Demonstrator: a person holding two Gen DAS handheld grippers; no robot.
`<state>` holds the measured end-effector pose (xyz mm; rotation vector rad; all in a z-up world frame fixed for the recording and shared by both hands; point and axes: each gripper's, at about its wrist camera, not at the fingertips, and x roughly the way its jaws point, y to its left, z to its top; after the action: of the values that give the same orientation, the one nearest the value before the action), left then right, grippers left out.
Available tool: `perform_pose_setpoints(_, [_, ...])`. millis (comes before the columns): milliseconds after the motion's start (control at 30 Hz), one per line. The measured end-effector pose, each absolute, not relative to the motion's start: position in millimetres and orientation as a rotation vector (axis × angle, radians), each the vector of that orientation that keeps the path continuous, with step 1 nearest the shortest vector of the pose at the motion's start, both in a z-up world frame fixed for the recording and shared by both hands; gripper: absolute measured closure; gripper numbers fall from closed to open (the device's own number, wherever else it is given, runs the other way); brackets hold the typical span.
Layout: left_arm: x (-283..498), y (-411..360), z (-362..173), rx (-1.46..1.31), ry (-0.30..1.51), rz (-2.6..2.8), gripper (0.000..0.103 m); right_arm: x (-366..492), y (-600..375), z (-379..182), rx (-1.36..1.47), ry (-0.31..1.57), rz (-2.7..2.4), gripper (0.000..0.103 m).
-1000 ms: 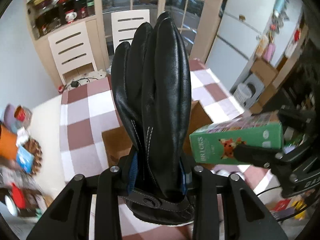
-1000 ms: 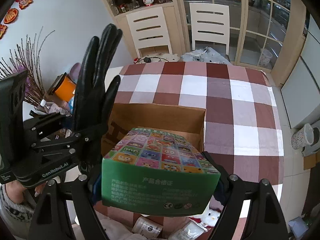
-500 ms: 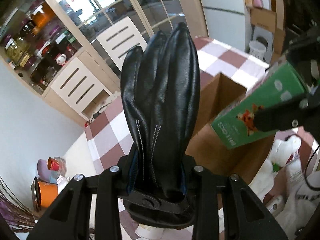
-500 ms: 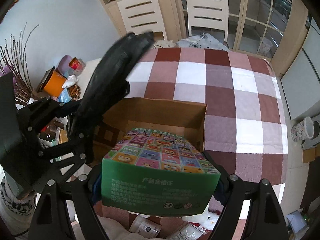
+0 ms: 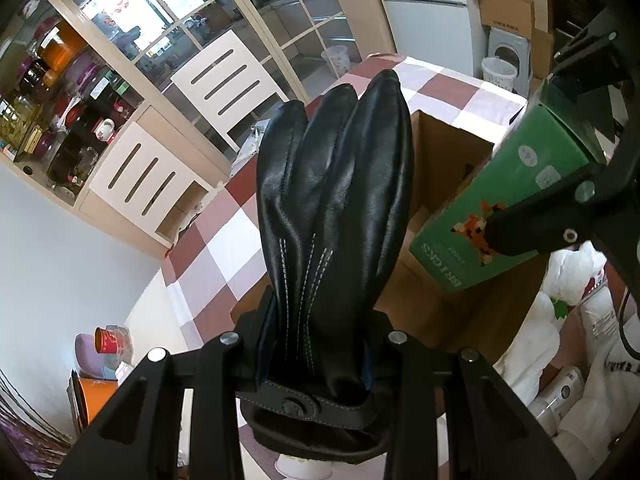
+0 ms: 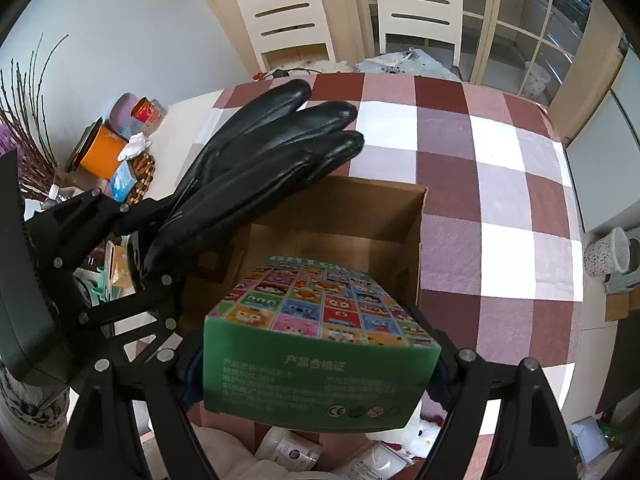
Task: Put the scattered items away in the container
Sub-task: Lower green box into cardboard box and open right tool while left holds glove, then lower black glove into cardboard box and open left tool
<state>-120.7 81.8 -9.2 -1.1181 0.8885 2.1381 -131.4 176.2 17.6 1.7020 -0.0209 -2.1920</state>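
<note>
Both loads hang over the open cardboard box [image 6: 400, 216] on the checked counter [image 6: 500, 168]: left claw [image 5: 316, 344] pinched on a black leather glove [image 5: 336, 208], right claw [image 6: 320, 364] spread around a green bricks box [image 6: 316, 360]; next, lower and release inside.

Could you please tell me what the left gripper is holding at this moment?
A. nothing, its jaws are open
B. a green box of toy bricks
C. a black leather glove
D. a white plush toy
C: the left gripper is clamped on the cuff end of the black leather glove, whose fingers point out over the cardboard box; the green box of toy bricks sits in the right gripper.
</note>
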Motion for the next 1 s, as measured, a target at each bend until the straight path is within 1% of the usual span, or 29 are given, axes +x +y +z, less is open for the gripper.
perform_pose_setpoints(133, [-119.9, 83.3, -10.7, -1.112, 0.91, 2.131, 0.065, -133.2, 173.9, 14.7, 1.71, -0.01, -2.177, 0.018])
perform_pose_setpoints(167, [-119.8, 83.9, -11.2, -1.111, 0.921, 2.132, 0.061, -133.6, 173.1, 13.9, 1.713, -0.007, -2.172, 0.018])
perform_pose_setpoints(200, [-119.3, 84.3, -11.6, -1.11, 0.93, 2.136, 0.053, -134.0, 172.6, 13.2, 1.716, -0.007, -2.168, 0.017])
perform_pose_setpoints(233, [-119.0, 84.4, -11.7, -1.11, 0.933, 2.142, 0.049, -134.2, 172.1, 12.5, 1.719, -0.009, -2.162, 0.017])
perform_pose_setpoints(267, [-119.0, 84.4, -11.2, -1.108, 0.93, 2.147, 0.042, -135.0, 171.8, 11.4, 1.727, -0.011, -2.154, 0.017])
perform_pose_setpoints(300, [-119.3, 83.8, -10.3, -1.109, 0.921, 2.151, 0.037, -135.7, 171.7, 10.3, 1.734, -0.014, -2.148, 0.017])
perform_pose_setpoints(400, [-124.8, 78.4, -7.1, -1.148, 0.845, 2.165, 0.031, -137.0, 171.7, 7.5, 1.757, -0.014, -2.136, 0.017])
perform_pose_setpoints(500, [-134.1, 65.9, -3.8, -1.226, 0.707, 2.173, 0.028, -137.2, 173.2, 5.6, 1.777, -0.015, -2.124, 0.016])
perform_pose_setpoints(567, [-139.9, 55.0, -0.6, -1.27, 0.613, 2.185, 0.027, -135.6, 174.7, 9.6, 1.761, 0.007, -2.14, 0.014])
perform_pose_setpoints(733, [-147.3, 22.4, 11.1, -1.34, 0.375, 2.225, 0.025, -133.8, 174.8, 20.1, 1.722, 0.125, -2.216, 0.013])
perform_pose_setpoints(867, [-154.2, -2.3, 24.9, -1.355, 0.164, 2.248, 0.024, -135.8, 179.7, 22.9, 1.727, 0.076, -2.217, 0.013])
perform_pose_setpoints(1000, [-158.8, -18.2, 30.9, -1.378, 0.036, 2.243, 0.023, -134.4, 181.4, 23.5, 1.725, 0.075, -2.214, 0.013])
